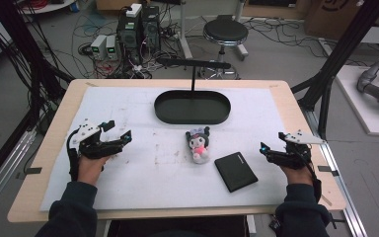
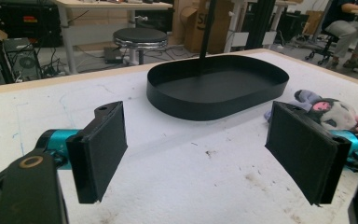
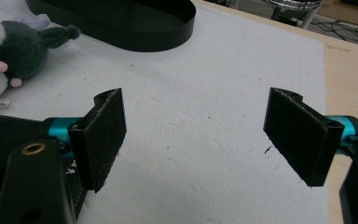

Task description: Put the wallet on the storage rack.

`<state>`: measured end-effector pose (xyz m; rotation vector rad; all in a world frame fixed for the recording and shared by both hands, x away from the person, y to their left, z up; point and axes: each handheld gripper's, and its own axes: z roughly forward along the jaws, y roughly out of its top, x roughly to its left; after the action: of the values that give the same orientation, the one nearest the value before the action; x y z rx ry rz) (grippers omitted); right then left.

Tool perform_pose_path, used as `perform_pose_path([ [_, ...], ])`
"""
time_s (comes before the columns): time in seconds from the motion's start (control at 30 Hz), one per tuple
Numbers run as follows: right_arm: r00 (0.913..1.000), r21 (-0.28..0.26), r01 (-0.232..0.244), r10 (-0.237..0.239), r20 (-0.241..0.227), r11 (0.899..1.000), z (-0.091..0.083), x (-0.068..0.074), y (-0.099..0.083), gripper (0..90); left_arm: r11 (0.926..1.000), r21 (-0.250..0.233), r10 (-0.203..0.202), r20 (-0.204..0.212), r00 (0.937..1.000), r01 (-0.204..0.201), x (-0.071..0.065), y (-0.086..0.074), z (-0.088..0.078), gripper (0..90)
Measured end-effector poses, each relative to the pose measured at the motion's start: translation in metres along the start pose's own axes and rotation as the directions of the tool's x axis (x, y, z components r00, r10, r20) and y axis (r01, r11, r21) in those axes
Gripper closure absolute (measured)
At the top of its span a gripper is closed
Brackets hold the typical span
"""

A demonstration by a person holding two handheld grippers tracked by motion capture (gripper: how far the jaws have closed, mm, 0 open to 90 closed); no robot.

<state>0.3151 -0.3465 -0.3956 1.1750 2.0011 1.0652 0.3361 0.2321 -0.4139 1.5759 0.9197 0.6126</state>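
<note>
Grippers rest near the front of the table, one at each side, and both are empty. The left gripper (image 1: 121,132) has its jaws wide apart with only bare white mat (image 2: 186,177) between them; the right gripper (image 1: 262,148) also has its jaws spread, and nothing is between them.

Between the two hands lie the things to be handled. Nearest to the person is the black wallet (image 1: 235,171), flat on the mat, just beside the right gripper and a little forward of the right hand (image 1: 296,173). Its long side runs slightly slanted to the table edge. In the right gripper view its dark corner (image 3: 9,128) shows behind the left jaw, so it lies to the inside of that gripper, not in front of the jaws.

A little farther is the plush doll (image 1: 199,144), lying on its back with the head toward the far edge, so its long axis goes from near to far. It is close to the wallet but apart from it. I judge it is somewhat nearer to the right gripper than to the left one.

Farthest is the black oval tray (image 1: 177,116), empty, long axis across the table, directly behind the doll.
</note>
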Motion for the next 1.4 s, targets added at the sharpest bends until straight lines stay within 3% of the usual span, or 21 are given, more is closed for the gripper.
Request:
perform_pose_path([
  [0.83,1.0000,-0.017,-0.003,0.003,-0.004,1.000,-0.003,0.005,0.000,21.4,1.0000,0.002,0.005,0.002,1.0000,-0.005,-0.002,0.000,-0.002,20.3],
  [1.2,0.9981,-0.016,0.017,-0.018,-0.059,1.000,0.000,0.019,0.004,24.3,0.9997,0.024,0.006,0.012,0.9999,-0.006,-0.002,-0.002,0.001,20.5],
  [1.4,0.9934,-0.019,0.047,-0.049,-0.104,0.999,0.007,0.034,0.011,25.0,0.9993,0.037,0.008,0.011,0.9999,-0.009,-0.003,-0.003,0.002,20.6],
])
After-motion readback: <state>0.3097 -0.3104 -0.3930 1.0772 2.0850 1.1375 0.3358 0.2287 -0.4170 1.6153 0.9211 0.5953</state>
